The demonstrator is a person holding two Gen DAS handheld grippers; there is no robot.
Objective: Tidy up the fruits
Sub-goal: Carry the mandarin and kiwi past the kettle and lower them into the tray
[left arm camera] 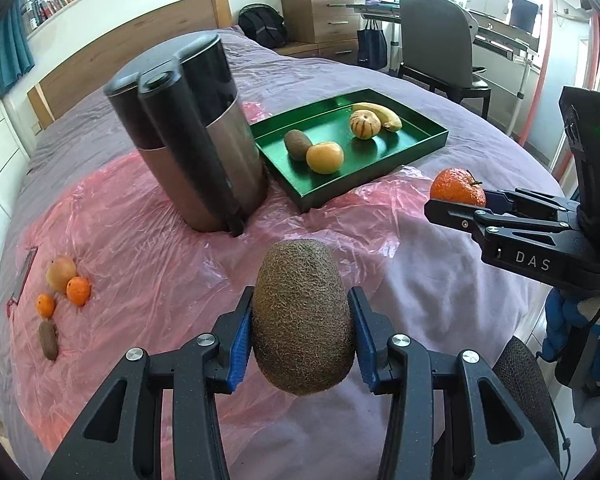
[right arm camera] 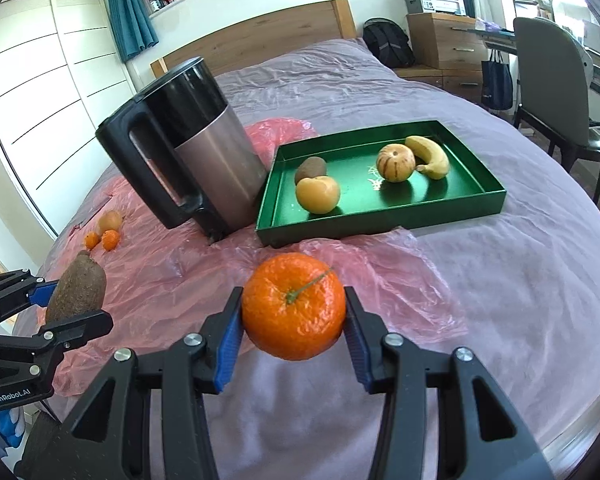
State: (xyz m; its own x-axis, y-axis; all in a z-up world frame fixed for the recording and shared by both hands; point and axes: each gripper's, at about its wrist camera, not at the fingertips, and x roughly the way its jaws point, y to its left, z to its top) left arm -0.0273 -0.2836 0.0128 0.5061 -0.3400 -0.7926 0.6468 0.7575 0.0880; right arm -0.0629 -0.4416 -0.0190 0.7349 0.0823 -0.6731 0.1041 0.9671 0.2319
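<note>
The left gripper (left arm camera: 303, 330) was clamped on a kiwi (left arm camera: 303, 316), its blue pads pressed to both sides, held above the pink plastic sheet (left arm camera: 140, 240) on the bed. The right gripper (right arm camera: 294, 330) gripped a mandarin (right arm camera: 294, 306) likewise, near the green tray (right arm camera: 380, 216). The tray held a kiwi, an orange, a striped round fruit and a banana (right arm camera: 428, 156). A kettle (right arm camera: 196, 148) stood just left of it.

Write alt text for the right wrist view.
The right hand-held gripper grips an orange mandarin above a bed, facing a green tray of fruit beside a kettle. At left, the other hand-held gripper holds a kiwi.
</note>
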